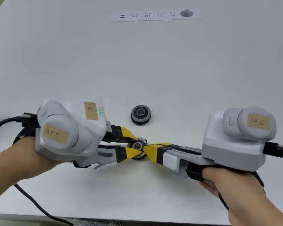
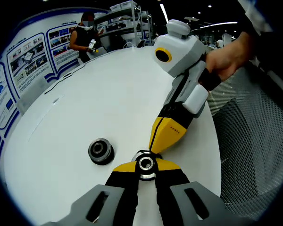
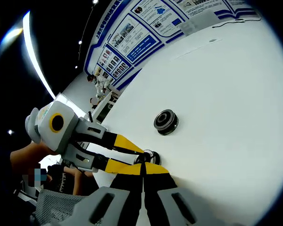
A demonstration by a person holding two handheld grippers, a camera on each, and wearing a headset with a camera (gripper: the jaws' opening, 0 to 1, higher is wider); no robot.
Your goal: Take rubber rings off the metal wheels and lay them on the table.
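A small metal wheel (image 1: pixel 138 145) with a black rubber ring is clamped between the yellow jaws of my left gripper (image 1: pixel 133 146), just above the white table (image 1: pixel 188 70). In the left gripper view the wheel (image 2: pixel 146 163) sits between the left gripper's (image 2: pixel 147 166) tips. My right gripper (image 1: pixel 151 149) comes in from the right, its jaws pressed together at the wheel's rim, on the ring. The right gripper view has its tips (image 3: pixel 144 165) against that wheel (image 3: pixel 149 156). A second ringed wheel (image 1: pixel 140 114) (image 2: pixel 101 151) (image 3: pixel 166 121) lies flat on the table behind.
A white power strip (image 1: pixel 155 14) lies at the table's far edge. A black cable (image 1: pixel 0 129) trails off the left gripper. The table's near edge runs just below my hands. A person (image 2: pixel 87 35) stands far off beyond the table.
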